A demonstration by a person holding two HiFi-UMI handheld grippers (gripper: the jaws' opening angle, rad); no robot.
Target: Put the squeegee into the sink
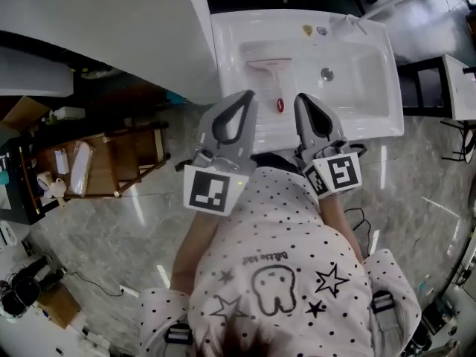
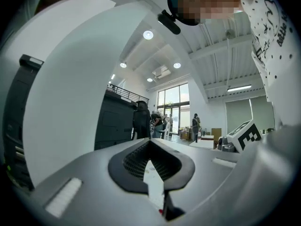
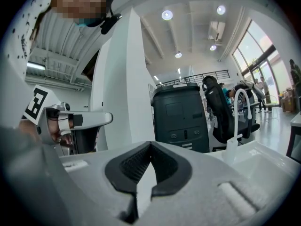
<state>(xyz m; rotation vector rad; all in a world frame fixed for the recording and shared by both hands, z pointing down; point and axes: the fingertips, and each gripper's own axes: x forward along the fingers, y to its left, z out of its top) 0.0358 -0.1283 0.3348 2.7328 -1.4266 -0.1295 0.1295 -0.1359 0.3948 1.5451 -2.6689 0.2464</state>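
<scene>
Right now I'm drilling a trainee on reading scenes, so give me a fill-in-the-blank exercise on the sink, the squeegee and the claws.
The squeegee lies in the basin of the sink, held by ____ claw. The jaws of the left claw and the right claw are both ____. In the head view, the drain sits to the ____ of the squeegee.
Missing words: neither; shut; right.
</scene>
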